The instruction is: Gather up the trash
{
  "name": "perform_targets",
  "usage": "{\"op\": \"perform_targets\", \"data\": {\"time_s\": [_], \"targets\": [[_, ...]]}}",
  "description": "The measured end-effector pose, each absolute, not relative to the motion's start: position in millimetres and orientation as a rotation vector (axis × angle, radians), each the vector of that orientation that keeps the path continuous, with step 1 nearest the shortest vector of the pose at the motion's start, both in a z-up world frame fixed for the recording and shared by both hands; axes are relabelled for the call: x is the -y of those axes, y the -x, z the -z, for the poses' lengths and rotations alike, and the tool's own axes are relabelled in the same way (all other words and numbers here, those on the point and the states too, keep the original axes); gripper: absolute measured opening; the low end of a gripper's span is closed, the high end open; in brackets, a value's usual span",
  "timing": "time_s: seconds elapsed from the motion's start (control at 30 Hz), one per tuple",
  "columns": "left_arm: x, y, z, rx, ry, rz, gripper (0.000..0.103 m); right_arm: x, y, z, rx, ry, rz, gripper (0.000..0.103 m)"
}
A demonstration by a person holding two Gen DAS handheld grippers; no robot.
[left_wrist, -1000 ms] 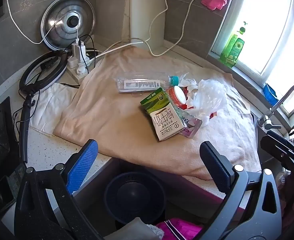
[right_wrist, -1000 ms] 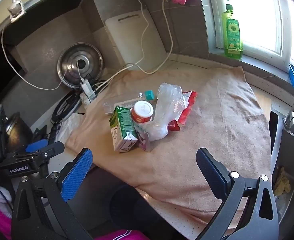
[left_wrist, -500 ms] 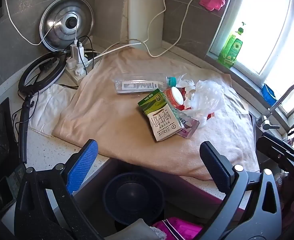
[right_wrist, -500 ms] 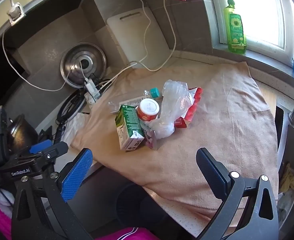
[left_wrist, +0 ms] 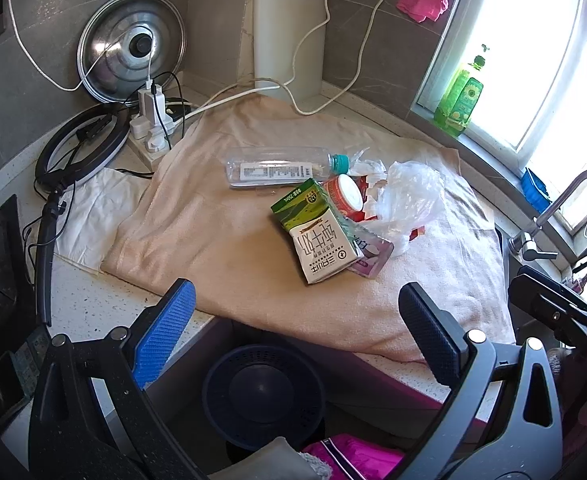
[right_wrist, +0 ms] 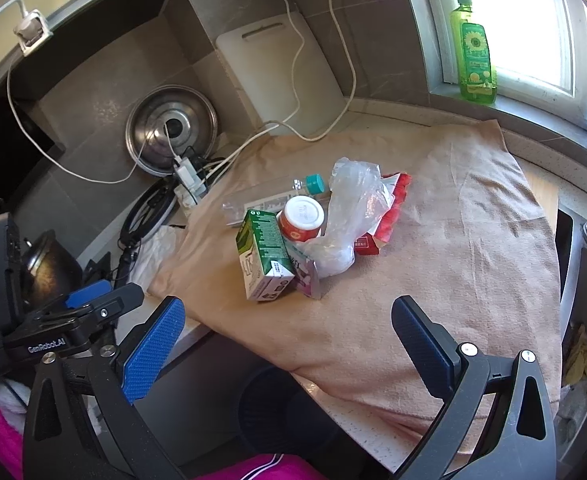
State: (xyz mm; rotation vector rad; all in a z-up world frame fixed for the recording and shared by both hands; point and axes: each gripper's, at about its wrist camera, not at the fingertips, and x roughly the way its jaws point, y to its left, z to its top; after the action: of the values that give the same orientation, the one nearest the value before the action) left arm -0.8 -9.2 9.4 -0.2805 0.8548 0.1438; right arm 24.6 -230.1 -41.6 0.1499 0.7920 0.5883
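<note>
A pile of trash lies on a peach towel (left_wrist: 221, 248) (right_wrist: 473, 240): a green-and-white milk carton (left_wrist: 319, 236) (right_wrist: 263, 254), a clear plastic bottle (left_wrist: 277, 168) (right_wrist: 261, 202), a red cup with a white lid (left_wrist: 343, 196) (right_wrist: 301, 218), a clear plastic bag (left_wrist: 409, 200) (right_wrist: 349, 216), a purple wrapper (left_wrist: 371, 254) (right_wrist: 307, 276) and a red packet (right_wrist: 393, 208). My left gripper (left_wrist: 297, 332) is open and empty, short of the pile at the counter's front edge. My right gripper (right_wrist: 289, 340) is open and empty, also short of the pile. A dark bin (left_wrist: 263, 392) (right_wrist: 285, 404) stands below the counter edge.
A power strip with plugs and cables (left_wrist: 151, 120), a ring light (left_wrist: 81, 148), a pot lid (left_wrist: 131, 46) and a white cutting board (left_wrist: 289, 32) stand at the back. A green soap bottle (right_wrist: 473, 48) is on the windowsill. A faucet and sink (left_wrist: 549, 220) are at the right.
Both grippers have drifted slightly, so the pile sits a little further right in the right wrist view. Both stay open and nothing on the towel has moved.
</note>
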Motion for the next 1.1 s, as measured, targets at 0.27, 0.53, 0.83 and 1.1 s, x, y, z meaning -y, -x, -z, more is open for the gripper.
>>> {"op": "perform_targets", "data": {"time_s": [0.27,0.53,0.83,1.1], "targets": [[8.2,1.0,-9.3,-0.854,0.284,-0.145,0.103,230.6,-25.5,41.1,-0.799,-0.159,-0.593,0.102],[7.9,1.1,-9.5,-0.854,0.285,-0.144,0.103,231.3,-25.5,42.8,-0.806,-0.16,-0.592,0.102],[9.4,0.6,-9.5,-0.854,0.286,-0.143,0.103,231.2,-23.1,45.1,-0.808,-0.163,-0.596,0.102],[9.5,0.7,-9.3,-0.853,0.287,-0.143,0.103,231.1,-24.2,45.7,-0.812,-0.166,-0.598,0.102]]}}
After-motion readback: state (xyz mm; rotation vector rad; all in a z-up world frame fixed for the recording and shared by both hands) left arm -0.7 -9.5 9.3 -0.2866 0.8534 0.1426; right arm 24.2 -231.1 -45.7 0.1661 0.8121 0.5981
